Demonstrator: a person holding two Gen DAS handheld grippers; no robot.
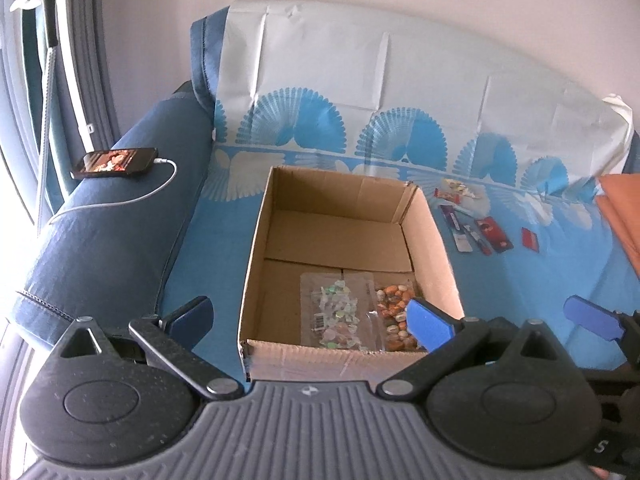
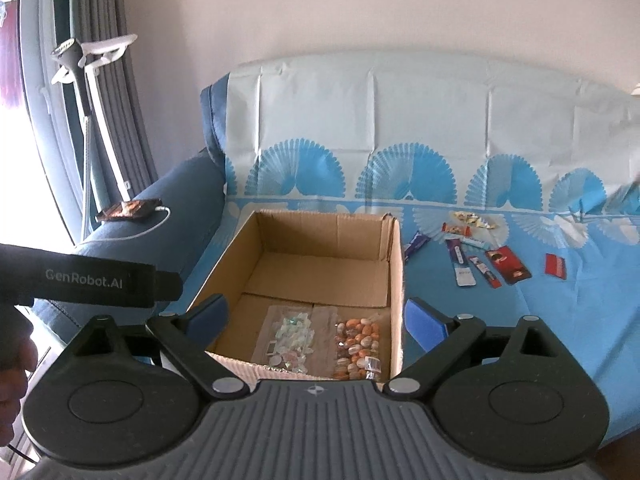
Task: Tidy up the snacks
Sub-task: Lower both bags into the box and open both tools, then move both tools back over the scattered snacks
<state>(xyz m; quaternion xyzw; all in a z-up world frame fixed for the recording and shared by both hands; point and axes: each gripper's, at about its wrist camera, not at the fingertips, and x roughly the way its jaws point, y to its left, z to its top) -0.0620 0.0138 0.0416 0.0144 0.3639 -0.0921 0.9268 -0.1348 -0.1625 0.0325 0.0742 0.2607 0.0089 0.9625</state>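
Observation:
An open cardboard box [image 1: 434, 236] [image 2: 394, 276] stands on a sofa under a blue patterned cloth. Inside it lie a clear bag of pale candies [image 1: 336, 312] [image 2: 290, 334] and a bag of orange-brown candies [image 1: 394, 314] [image 2: 358, 340]. Several small snack bars and packets [image 1: 480, 228] [image 2: 488, 260] lie on the cloth to the right of the box. My left gripper [image 1: 310, 320] is open and empty at the box's near edge. My right gripper [image 2: 318, 316] is open and empty, also at the near edge. One of the right gripper's fingers [image 1: 592, 316] shows in the left wrist view.
A phone [image 1: 114, 162] [image 2: 128, 209] on a white charging cable lies on the blue sofa arm at left. A standing pole and grey curtains are at far left. An orange cloth [image 1: 622, 216] lies at the right edge.

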